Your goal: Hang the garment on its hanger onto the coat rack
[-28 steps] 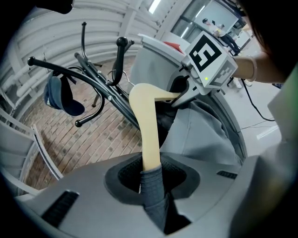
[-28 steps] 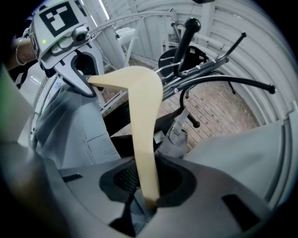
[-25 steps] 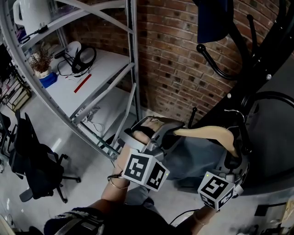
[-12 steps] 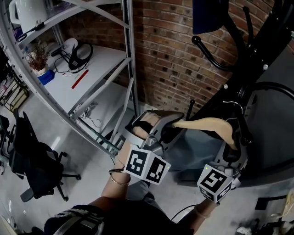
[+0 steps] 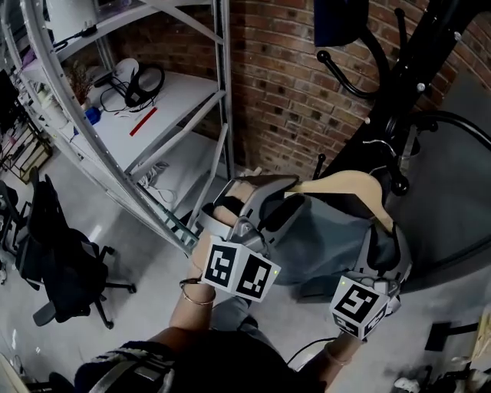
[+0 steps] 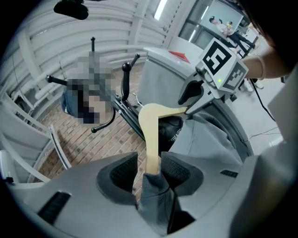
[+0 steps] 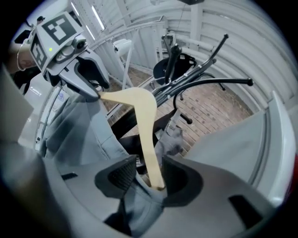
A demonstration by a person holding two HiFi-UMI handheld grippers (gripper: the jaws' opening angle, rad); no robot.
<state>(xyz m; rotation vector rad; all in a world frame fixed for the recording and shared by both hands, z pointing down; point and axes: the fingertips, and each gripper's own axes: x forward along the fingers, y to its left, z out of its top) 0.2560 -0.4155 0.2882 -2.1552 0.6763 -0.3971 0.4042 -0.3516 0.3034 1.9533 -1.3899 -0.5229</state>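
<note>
A pale wooden hanger [image 5: 345, 184] carries a grey garment [image 5: 322, 238] close to the black coat rack [image 5: 399, 92]. Its wire hook [image 5: 381, 144] is level with a rack arm; I cannot tell whether it rests there. My left gripper [image 5: 265, 196] is at the hanger's left end and my right gripper [image 5: 383, 230] at its right end. In the left gripper view the hanger [image 6: 151, 135] passes between the left gripper [image 6: 151, 169] jaws, which are opening, with a gap beside the wood. In the right gripper view the right gripper [image 7: 148, 174] jaws are opening too, around the hanger [image 7: 142, 121].
A metal shelving unit [image 5: 161, 115] with headphones [image 5: 142, 80] stands at the left against a brick wall [image 5: 284, 84]. A black office chair [image 5: 61, 269] is on the floor at lower left. A dark blue item [image 5: 337, 19] hangs high on the rack.
Both grippers have carried the hanger and garment upward, closer to the rack's arms. The hanger's hook now sits beside a black arm.
</note>
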